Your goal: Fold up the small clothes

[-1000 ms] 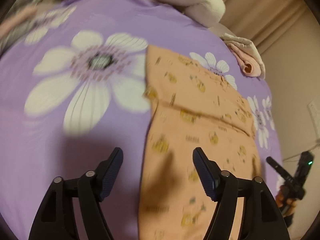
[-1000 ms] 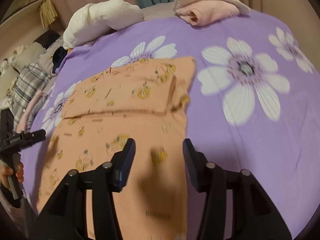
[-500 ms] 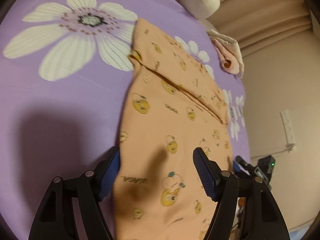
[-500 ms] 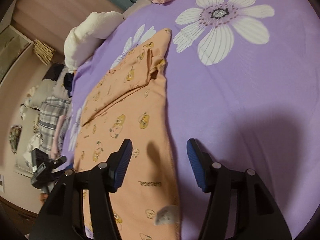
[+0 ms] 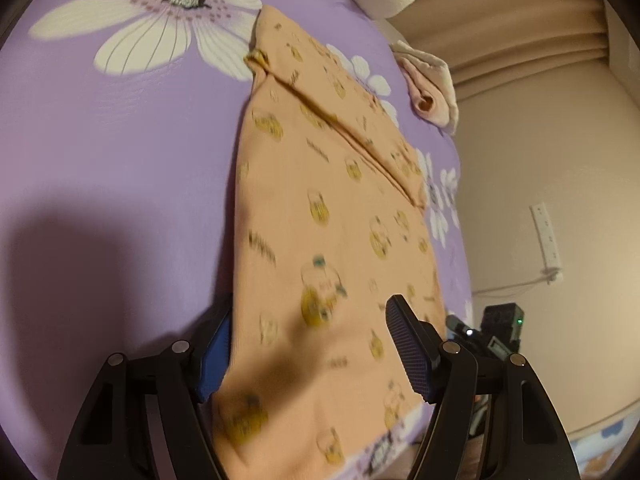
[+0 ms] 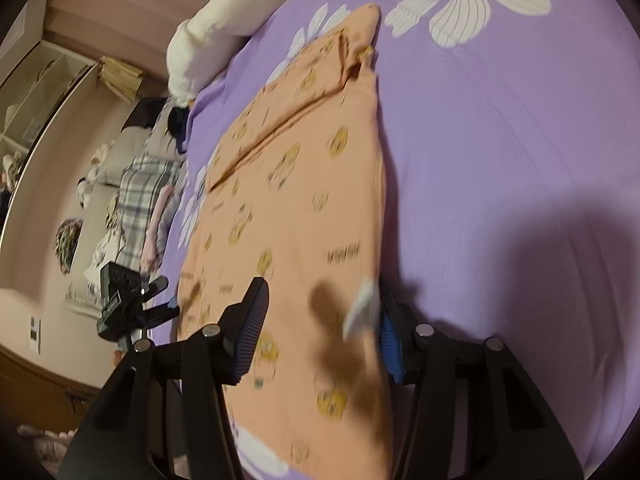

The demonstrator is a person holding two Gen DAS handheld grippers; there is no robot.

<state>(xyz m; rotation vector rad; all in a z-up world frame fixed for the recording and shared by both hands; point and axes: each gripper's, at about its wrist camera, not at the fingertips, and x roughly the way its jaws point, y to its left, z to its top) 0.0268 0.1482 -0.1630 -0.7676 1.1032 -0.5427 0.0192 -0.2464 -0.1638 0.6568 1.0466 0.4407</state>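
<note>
print on orange garment (image 5: 320,216), unreadable

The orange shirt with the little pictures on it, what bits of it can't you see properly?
- Orange shirt, left wrist view: the near hem runs off the bottom edge, behind the left gripper.
- Printed figures and letters: blurred in both views, unreadable.
- Right wrist view: the white tag is blurred; the shirt edge covers part of one finger of the right gripper.
- Both views: whether any finger pad touches the cloth is unclear.

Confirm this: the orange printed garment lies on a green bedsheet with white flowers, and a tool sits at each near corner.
Wrong colour. The bedsheet under the orange garment is purple, not green, as the left wrist view shows; the rest holds.
</note>
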